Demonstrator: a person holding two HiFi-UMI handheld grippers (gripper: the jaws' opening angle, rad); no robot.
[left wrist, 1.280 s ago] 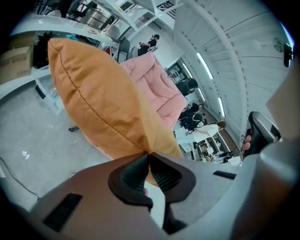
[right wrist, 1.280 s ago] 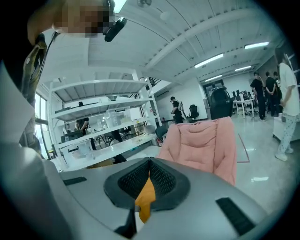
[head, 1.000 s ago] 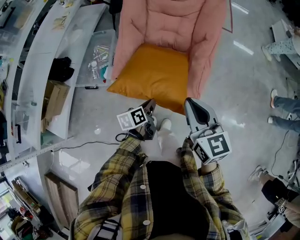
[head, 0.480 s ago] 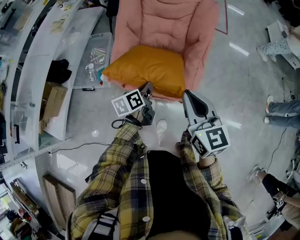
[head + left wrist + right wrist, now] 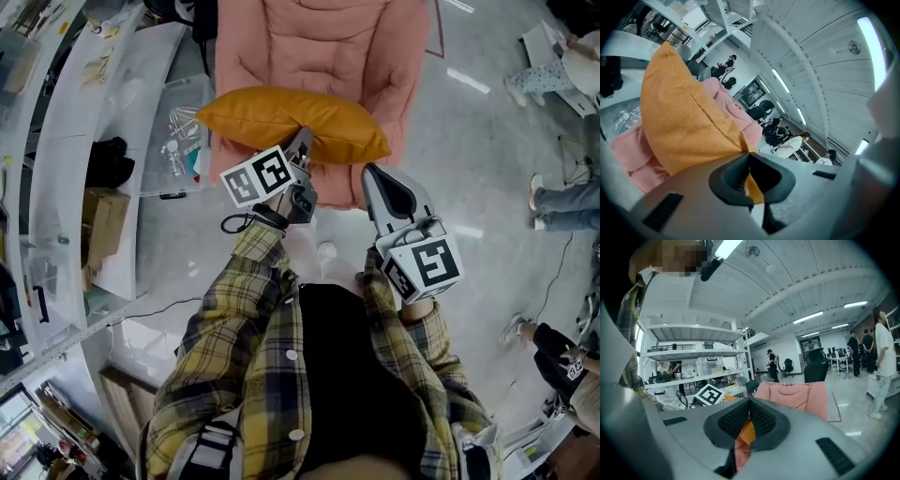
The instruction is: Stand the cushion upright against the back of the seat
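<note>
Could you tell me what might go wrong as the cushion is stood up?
The left hand-held gripper pinches only a thin edge of the orange cushion, so it may slip free. The right hand-held gripper is shut and holds nothing, so the cushion could flop forward off the pink seat.

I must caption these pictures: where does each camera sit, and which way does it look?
Head view: on the person's head, looking steeply down at the orange cushion on the pink chair; plaid sleeves, the left hand-held gripper and the right hand-held gripper show.
Left gripper view: on the left hand-held gripper, looking along its jaws, shut on the cushion's edge; only the jaws show.
Right gripper view: on the right hand-held gripper, looking along its shut jaws toward the chair; a plaid sleeve shows at left.
Shared: all three show the chair.
</note>
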